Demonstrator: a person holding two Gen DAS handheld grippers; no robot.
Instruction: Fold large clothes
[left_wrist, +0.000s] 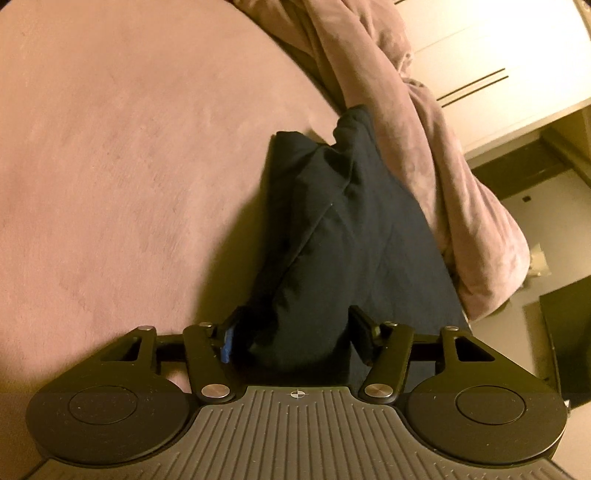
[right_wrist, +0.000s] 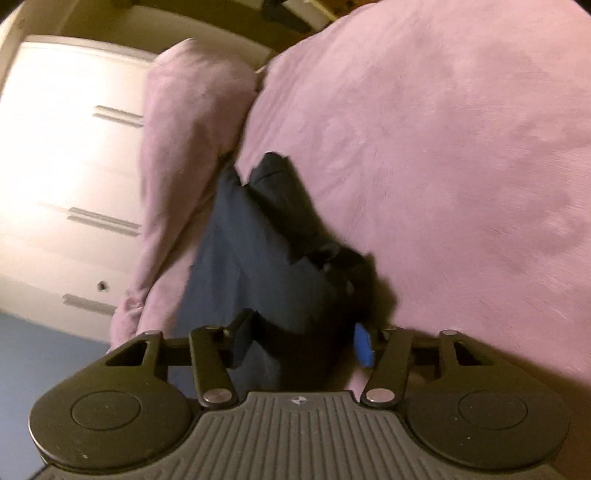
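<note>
A dark navy garment (left_wrist: 332, 229) hangs in long folds from my left gripper (left_wrist: 295, 332), which is shut on its bunched top edge. It trails forward onto the pink bed (left_wrist: 129, 166). In the right wrist view the same garment (right_wrist: 266, 251) is bunched between the fingers of my right gripper (right_wrist: 303, 336), which is shut on it. A blue pad shows on one finger in each view. The cloth hides the fingertips.
A crumpled pink blanket (left_wrist: 424, 147) lies along the bed's edge beside the garment; it also shows in the right wrist view (right_wrist: 184, 166). White drawers (right_wrist: 66, 166) with bar handles stand past the bed. Floor and a dark object (left_wrist: 565, 325) lie at the right.
</note>
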